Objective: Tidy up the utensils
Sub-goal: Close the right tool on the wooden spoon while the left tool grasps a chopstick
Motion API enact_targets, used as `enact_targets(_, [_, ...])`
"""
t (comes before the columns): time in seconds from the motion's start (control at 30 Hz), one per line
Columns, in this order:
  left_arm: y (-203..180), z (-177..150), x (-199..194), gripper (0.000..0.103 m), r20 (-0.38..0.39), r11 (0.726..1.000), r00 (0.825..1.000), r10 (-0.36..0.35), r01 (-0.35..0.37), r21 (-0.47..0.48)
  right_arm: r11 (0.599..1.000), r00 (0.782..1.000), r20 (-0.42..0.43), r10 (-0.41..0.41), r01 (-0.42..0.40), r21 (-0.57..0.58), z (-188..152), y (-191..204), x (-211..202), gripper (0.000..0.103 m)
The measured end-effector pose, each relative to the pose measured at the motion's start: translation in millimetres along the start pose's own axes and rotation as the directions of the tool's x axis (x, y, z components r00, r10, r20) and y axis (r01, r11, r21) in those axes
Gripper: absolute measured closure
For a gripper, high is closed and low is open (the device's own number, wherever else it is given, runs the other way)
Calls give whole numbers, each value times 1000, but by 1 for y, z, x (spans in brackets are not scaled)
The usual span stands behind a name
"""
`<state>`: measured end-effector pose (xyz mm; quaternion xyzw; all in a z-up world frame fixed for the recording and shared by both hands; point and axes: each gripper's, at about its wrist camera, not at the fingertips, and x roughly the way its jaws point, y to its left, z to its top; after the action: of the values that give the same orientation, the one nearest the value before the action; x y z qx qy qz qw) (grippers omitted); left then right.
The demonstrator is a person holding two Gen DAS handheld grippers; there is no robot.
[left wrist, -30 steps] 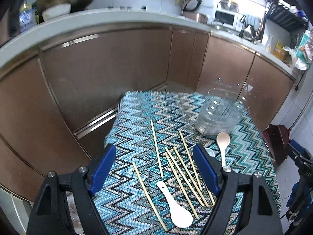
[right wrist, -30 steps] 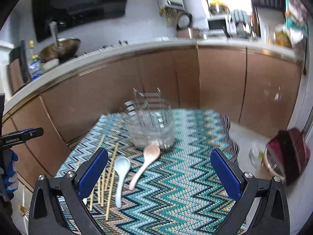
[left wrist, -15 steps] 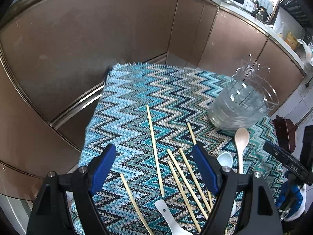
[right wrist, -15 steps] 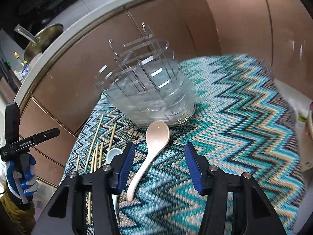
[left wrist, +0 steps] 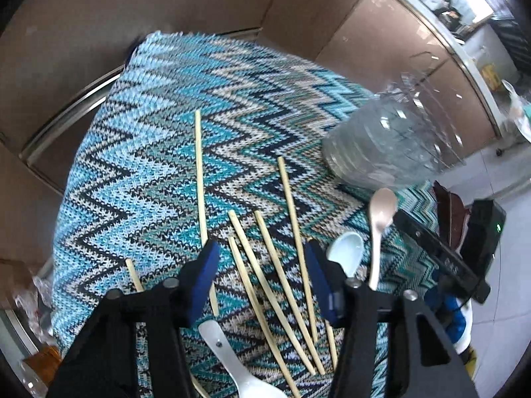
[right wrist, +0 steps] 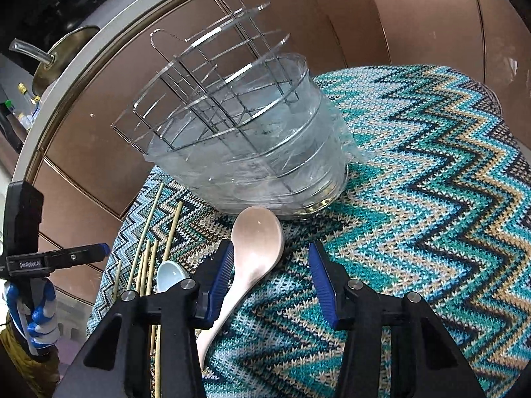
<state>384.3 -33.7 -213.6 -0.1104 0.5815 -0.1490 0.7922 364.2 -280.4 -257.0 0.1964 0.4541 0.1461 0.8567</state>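
Note:
Several wooden chopsticks (left wrist: 265, 265) lie loose on the zigzag cloth (left wrist: 149, 132). My left gripper (left wrist: 264, 267) hangs just over them. Its jaws are closing, with three sticks between the pads and none pressed. A white spoon (left wrist: 232, 358) lies below it, and a pale blue spoon (left wrist: 346, 252) to its right. My right gripper (right wrist: 270, 270) is over the pink spoon (right wrist: 259, 242). Its jaws are closing too, and the spoon's bowl lies beside the left pad, ungripped. The clear utensil holder (right wrist: 265, 165) with a wire rack stands just behind.
Brown cabinet fronts (left wrist: 166, 10) curve around the table's far and left edges. A pan (right wrist: 59, 63) sits on the counter above. A dark red dustpan (left wrist: 448, 212) is on the floor to the right. A gloved hand (right wrist: 36, 318) holds the left gripper.
Both grippers came down toward the cloth and tipped downward. Both pairs of jaws narrowed from wide open. The left now frames the chopsticks, the right the pink spoon.

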Motion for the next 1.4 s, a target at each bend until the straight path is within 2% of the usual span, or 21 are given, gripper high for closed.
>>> enact_targets(0.1, [3, 7, 13, 70, -36, 999, 999, -7, 6, -36, 1000, 1000, -7, 15, -15, 1, 0, -2, 1, 63])
enact_targets(0.33, [13, 20, 32, 77, -68, 996, 997, 21, -28, -90, 999, 999, -11, 38, -38, 2, 4, -4, 8, 67])
enact_targets(0.5, [15, 27, 43, 86, -94, 993, 995, 39, -49, -105, 999, 998, -20, 51, -52, -6, 7, -2, 13, 70])
enact_targets(0.87, [8, 32, 65, 88, -132, 992, 990, 50, -65, -110, 998, 997, -45, 68, -69, -8, 12, 2, 33, 74])
enact_targets(0.93, [8, 32, 65, 90, -131, 991, 990, 53, -67, -111, 997, 996, -51, 72, -73, -9, 13, 3, 38, 79])
enact_targets(1.0, [8, 33, 64, 94, -126, 991, 990, 61, -75, -115, 997, 996, -52, 78, -78, -4, 13, 1, 41, 91])
enact_targets(1.03, [8, 33, 64, 95, -123, 990, 990, 61, -76, -119, 997, 996, -50, 77, -77, -3, 13, 1, 42, 94])
enact_targets(1.2, [15, 28, 54, 96, -90, 988, 995, 34, -47, -145, 997, 998, -27, 64, -65, -35, 10, 3, 31, 95])
enact_targets(1.4, [13, 18, 25, 97, -10, 992, 1000, 22, -23, -126, 997, 999, 41, 14, -11, -82, 7, 17, 2, 95])
